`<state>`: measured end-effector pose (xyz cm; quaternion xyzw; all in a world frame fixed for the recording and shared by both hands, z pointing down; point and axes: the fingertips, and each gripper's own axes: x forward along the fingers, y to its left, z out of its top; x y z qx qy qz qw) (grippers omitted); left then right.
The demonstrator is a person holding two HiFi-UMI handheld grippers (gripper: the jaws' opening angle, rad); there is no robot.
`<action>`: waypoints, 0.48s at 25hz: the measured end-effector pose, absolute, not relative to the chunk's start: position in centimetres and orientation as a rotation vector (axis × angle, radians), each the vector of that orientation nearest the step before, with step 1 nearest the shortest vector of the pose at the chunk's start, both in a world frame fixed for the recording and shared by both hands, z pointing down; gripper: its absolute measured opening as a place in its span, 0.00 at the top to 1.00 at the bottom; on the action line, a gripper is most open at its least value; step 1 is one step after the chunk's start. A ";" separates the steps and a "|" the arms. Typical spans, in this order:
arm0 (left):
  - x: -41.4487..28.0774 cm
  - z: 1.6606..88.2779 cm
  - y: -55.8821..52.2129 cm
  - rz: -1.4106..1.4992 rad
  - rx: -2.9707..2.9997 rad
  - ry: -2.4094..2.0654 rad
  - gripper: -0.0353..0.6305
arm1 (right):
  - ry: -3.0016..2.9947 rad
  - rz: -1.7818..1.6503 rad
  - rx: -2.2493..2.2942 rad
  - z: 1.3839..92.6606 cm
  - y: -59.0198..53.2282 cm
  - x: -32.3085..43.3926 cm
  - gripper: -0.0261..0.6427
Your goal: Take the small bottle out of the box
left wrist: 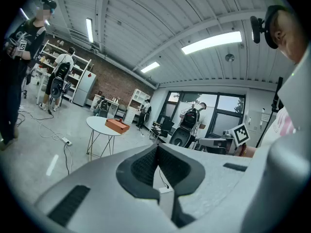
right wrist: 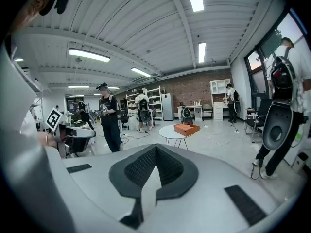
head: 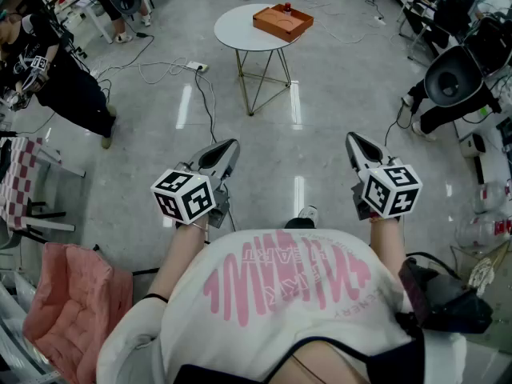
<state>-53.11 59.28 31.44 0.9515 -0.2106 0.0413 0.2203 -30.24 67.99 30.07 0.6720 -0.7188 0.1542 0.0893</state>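
Jaws together, empty, on left gripper (head: pixel 232 145) and right gripper (head: pixel 351 138); one box (head: pixel 282 22), maybe one bottle (head: pixel 286 8), one table (head: pixel 238 27).

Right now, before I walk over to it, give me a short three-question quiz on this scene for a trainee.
1. True or false: the orange box sits on the round white table.
2. Fill in: the small bottle is ___ the orange box.
3. The right gripper has its jaws: A) wide open; B) shut on the small bottle; C) shut with nothing between them.

Key: 1 true; 2 inside; 3 C.
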 end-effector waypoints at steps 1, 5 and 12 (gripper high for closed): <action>-53.1 31.4 59.2 0.114 2.630 -0.583 0.94 | -2.137 0.463 2.001 30.1 67.9 -30.1 0.96; -53.0 31.6 58.9 0.116 2.620 -0.584 0.94 | -2.134 0.474 1.995 30.6 67.5 -29.8 0.96; -51.7 32.0 57.5 0.110 2.592 -0.573 0.94 | -2.126 0.495 1.969 31.3 66.1 -28.6 0.96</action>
